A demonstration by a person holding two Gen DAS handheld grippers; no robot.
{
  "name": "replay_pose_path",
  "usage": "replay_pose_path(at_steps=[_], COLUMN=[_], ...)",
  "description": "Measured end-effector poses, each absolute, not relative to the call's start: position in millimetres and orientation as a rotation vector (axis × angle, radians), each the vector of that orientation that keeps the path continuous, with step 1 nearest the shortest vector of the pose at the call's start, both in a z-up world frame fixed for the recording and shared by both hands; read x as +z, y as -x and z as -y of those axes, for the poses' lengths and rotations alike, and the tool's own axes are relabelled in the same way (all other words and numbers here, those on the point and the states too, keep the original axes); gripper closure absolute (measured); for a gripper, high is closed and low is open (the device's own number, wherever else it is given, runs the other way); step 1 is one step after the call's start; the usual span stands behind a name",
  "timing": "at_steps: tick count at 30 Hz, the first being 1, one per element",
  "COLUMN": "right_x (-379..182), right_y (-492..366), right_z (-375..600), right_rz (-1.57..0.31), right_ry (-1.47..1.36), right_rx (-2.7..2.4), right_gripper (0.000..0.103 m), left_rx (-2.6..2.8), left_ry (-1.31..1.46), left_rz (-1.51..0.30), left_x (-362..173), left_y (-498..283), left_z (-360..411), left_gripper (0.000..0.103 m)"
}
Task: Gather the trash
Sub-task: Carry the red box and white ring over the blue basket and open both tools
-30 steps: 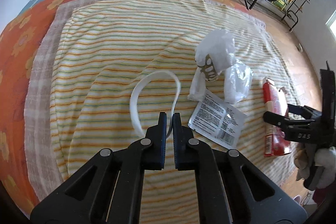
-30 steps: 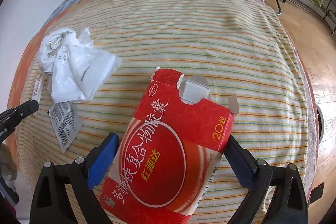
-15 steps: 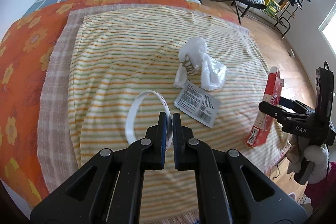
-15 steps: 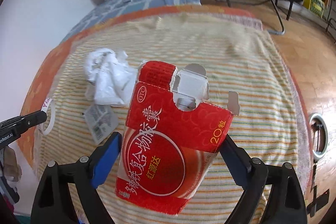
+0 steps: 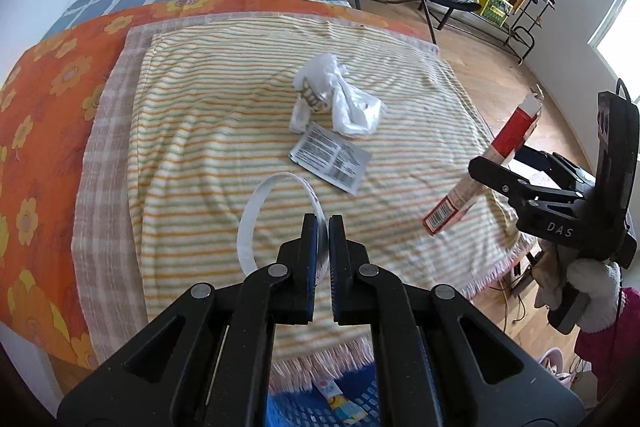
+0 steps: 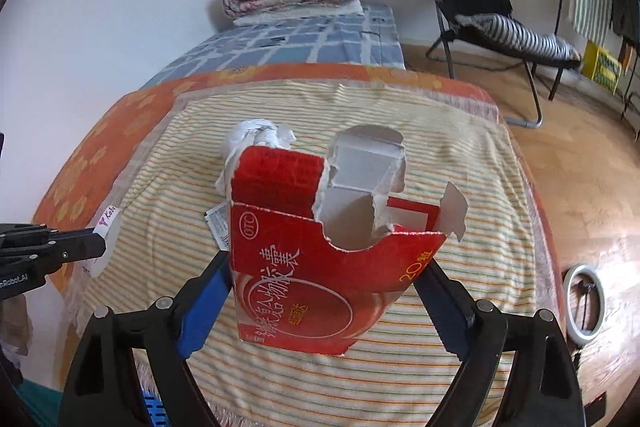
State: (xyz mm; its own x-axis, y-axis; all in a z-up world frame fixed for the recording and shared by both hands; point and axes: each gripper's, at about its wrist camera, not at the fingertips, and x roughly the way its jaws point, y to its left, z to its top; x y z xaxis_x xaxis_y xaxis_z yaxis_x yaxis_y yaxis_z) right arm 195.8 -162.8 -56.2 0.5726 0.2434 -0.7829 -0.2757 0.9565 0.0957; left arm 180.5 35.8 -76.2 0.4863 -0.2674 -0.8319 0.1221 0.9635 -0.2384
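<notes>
Left gripper [image 5: 323, 223]: clamped on white paper ring [image 5: 256, 211]. Right gripper [image 6: 326, 281]: torn red carton [image 6: 320, 267] pinched widthwise, probably for the blue basket [image 5: 352, 403] below.

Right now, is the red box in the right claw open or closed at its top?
Open. The red box has its top torn away, flaps stick up, and the pale inside shows; whether anything remains deeper inside cannot be told.

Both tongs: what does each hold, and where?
Left tongs pinch the white strip at one end. Right tongs clamp the red box by its side edges.
</notes>
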Motion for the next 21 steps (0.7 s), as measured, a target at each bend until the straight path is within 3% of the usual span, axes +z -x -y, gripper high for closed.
replay_pose_path(at_steps=[21], right_x=[-28], right_y=[-111], right_z=[149], right_rz=[-0.874], right_ry=[0.065], right_rx=[0.433], right_gripper=[0.012], left_rx=[-0.273], left_ry=[0.162], left_rz=[-1.057], left_x=[-79], left_y=[-96], left_z=[-12], left_gripper=[0.099])
